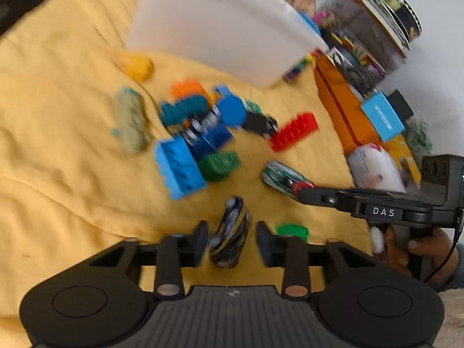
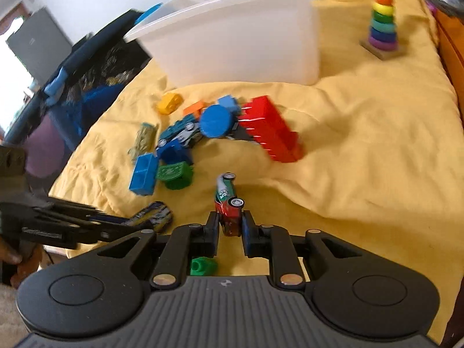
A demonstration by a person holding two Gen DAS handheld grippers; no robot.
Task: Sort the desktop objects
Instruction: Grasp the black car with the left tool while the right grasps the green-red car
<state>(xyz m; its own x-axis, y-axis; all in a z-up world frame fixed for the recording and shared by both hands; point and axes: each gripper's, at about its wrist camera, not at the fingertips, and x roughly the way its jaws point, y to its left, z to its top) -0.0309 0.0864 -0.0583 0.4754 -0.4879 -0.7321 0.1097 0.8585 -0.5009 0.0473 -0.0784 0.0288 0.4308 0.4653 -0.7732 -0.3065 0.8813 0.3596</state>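
Nearest in the left wrist view, the left tool [image 1: 232, 242] stands fairly wide with a dark blue-and-yellow toy car [image 1: 230, 239] between its fingers; a gap shows on each side, so it brackets the car and does not grip it. In the right wrist view the right tool [image 2: 231, 226] is narrow around the tail of a red-and-green toy car [image 2: 227, 203]; the pads look touching or nearly so, but blur keeps me from telling whether it is clamped. Both cars lie on the yellow cloth [image 2: 362, 159] covering the desk.

The cars look small, light and rigid, with glossy shells that may slip and wheels that roll, so I would take each across its flat sides at mid-body.

A small green piece [image 2: 203, 266] lies just behind the right tool's fingers, partly hidden. Farther out sits a jumble of blocks: a light blue brick [image 1: 178, 168], a green brick [image 1: 219, 163], a blue disc [image 2: 216, 121] and a long red brick [image 2: 275, 133]. Beyond them stands the white bin [image 2: 246, 43], its inside unseen. At far right is a ring stacker [image 2: 382, 20]. Motion blur smears most detail
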